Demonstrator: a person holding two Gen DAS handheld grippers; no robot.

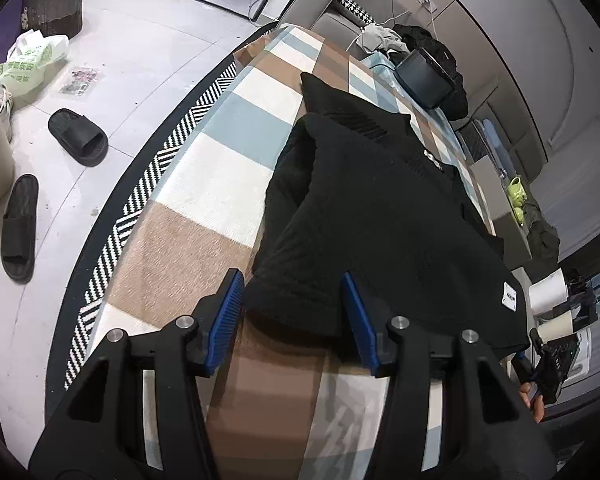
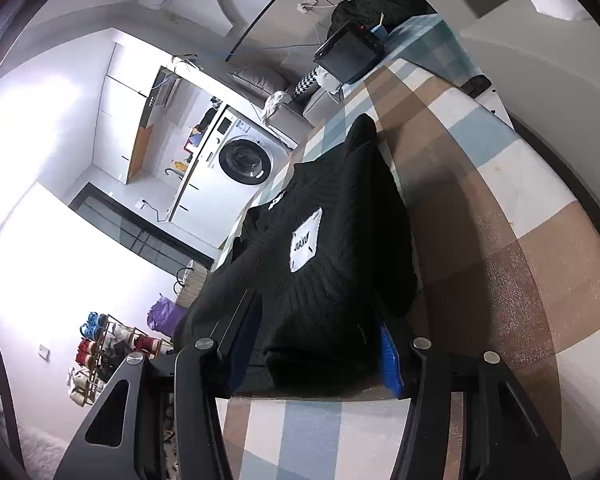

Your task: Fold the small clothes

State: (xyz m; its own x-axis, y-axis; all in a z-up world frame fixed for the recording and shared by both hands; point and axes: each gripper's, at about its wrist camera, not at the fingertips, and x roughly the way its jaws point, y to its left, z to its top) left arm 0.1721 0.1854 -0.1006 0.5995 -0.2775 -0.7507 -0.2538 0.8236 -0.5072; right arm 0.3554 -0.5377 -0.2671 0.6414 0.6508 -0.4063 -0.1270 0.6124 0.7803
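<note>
A black knitted sweater (image 1: 380,216) with a white label lies partly folded on the checked blanket (image 1: 220,184) that covers the table. My left gripper (image 1: 292,300) is open, its blue pads on either side of the sweater's near corner. In the right wrist view the same sweater (image 2: 324,264) shows its white label. My right gripper (image 2: 320,340) is open and straddles the sweater's near edge; the cloth lies between the pads, and I cannot tell whether they touch it. The right gripper also shows in the left wrist view (image 1: 540,364), at the sweater's far corner.
A black tablet (image 1: 424,80) stands at the far end of the table, with dark clothes behind it. Two black slippers (image 1: 76,136) and plastic bags lie on the floor to the left. A washing machine (image 2: 244,160) and a shoe rack (image 2: 108,344) stand beyond the table edge.
</note>
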